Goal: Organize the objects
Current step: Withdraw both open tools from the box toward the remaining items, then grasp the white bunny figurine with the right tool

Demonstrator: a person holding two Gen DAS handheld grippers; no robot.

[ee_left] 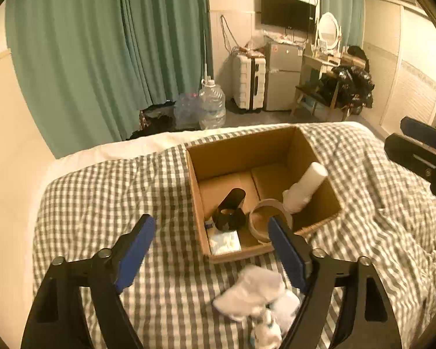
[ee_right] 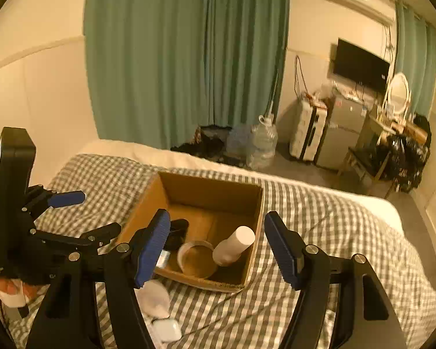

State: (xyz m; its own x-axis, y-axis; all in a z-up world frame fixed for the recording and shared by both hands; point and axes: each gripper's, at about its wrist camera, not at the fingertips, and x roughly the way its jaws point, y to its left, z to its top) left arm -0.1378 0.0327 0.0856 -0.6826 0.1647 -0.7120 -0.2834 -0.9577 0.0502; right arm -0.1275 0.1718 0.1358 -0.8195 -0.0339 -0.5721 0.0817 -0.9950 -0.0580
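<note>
A cardboard box point(ee_left: 276, 145) sits on the bed point(ee_left: 116, 197), toward its far edge. In the box, a cylinder point(ee_left: 303, 187) leans against the right wall, a tape ring point(ee_left: 260, 218) lies just left of it, a dark holder point(ee_left: 231, 209) stands further left, and a small packet point(ee_left: 225, 242) lies in the near left corner. Near of the box, on the bed, lies a pale bundle point(ee_left: 255, 295). Beyond the bed, water jugs point(ee_left: 212, 106) stand on the floor, with a suitcase point(ee_left: 250, 83) and a fridge point(ee_left: 282, 77) to their right.
</note>
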